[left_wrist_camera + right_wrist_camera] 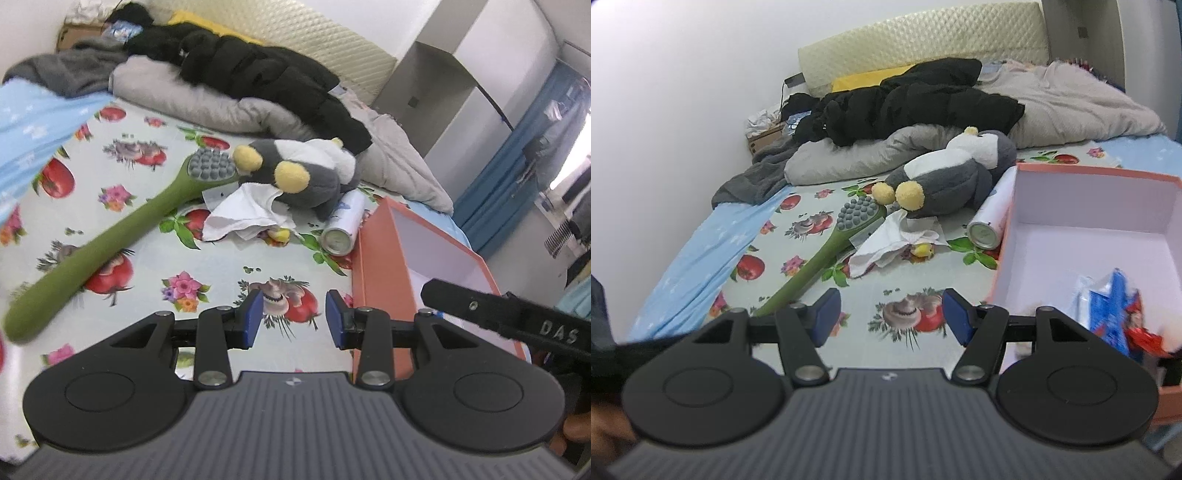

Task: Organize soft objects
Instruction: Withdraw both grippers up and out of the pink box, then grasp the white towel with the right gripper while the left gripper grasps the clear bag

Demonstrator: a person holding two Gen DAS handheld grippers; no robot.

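Note:
A grey and white plush penguin [299, 170] [945, 181] with yellow feet lies on its back on the flowered bedsheet. A crumpled white cloth [243, 212] [897, 240] lies just in front of it, over a small yellow toy [921, 250]. An orange box [391, 266] [1108, 229] with a white inside stands to the right. My left gripper [294, 319] hovers open over the sheet beside the box's left wall, nothing between its blue pads. My right gripper [891, 316] is open wider, empty, short of the cloth.
A green massage stick [110, 243] [827, 251] lies left of the penguin. A white can [341, 227] [990, 218] lies against the box. Blue and red packets [1115, 317] sit inside the box. A black jacket [258, 77], grey bedding [1071, 99] and a blue sheet [701, 251] lie behind and left.

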